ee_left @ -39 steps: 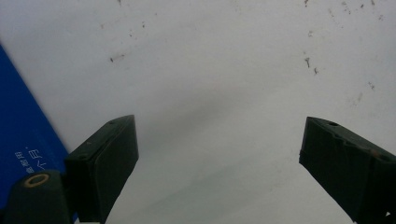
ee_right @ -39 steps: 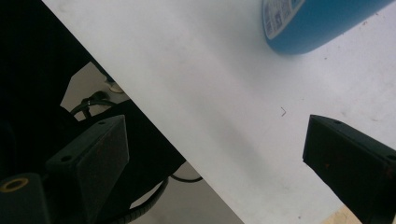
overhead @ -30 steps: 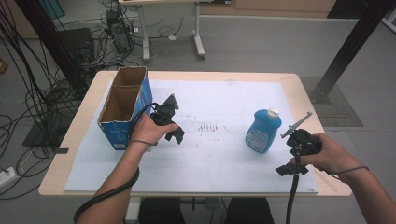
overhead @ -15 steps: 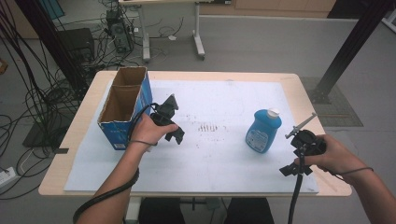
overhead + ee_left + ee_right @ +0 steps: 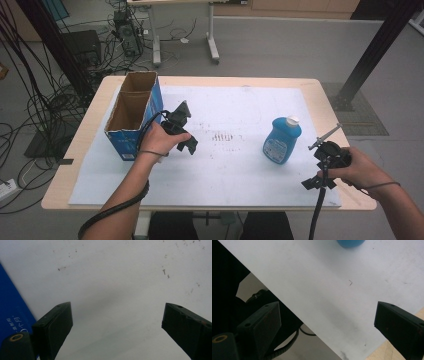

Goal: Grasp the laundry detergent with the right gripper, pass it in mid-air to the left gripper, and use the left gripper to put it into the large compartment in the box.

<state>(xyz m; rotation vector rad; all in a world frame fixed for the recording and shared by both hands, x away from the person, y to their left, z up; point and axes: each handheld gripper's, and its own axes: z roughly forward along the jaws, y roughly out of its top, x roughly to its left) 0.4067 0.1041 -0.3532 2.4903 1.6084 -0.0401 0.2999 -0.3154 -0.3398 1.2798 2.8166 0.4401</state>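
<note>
My left gripper (image 5: pixel 189 145) is held just right of an open blue cardboard box (image 5: pixel 131 117) at the table's left. In the left gripper view its gripper (image 5: pixel 116 322) stands open over the bare white sheet (image 5: pixel 112 277), with the box's blue wall (image 5: pixel 12 315) at the left edge. A blue bottle with a white cap (image 5: pixel 282 140) stands upright at the right. My right gripper (image 5: pixel 315 181) is to its right, near the table's front right corner. In the right gripper view that gripper (image 5: pixel 327 322) is open with nothing between its fingers, and the bottle's base (image 5: pixel 350 242) shows at the top.
A white sheet (image 5: pixel 235 175) covers most of the wooden table (image 5: pixel 60 195), with a patch of dark marks (image 5: pixel 225 136) in its middle. The right gripper view looks past the sheet's front edge (image 5: pixel 294 312) to the dark floor and a cable below.
The right gripper has shifted slightly to the right near the front edge. The left gripper has stayed in place beside the box.
</note>
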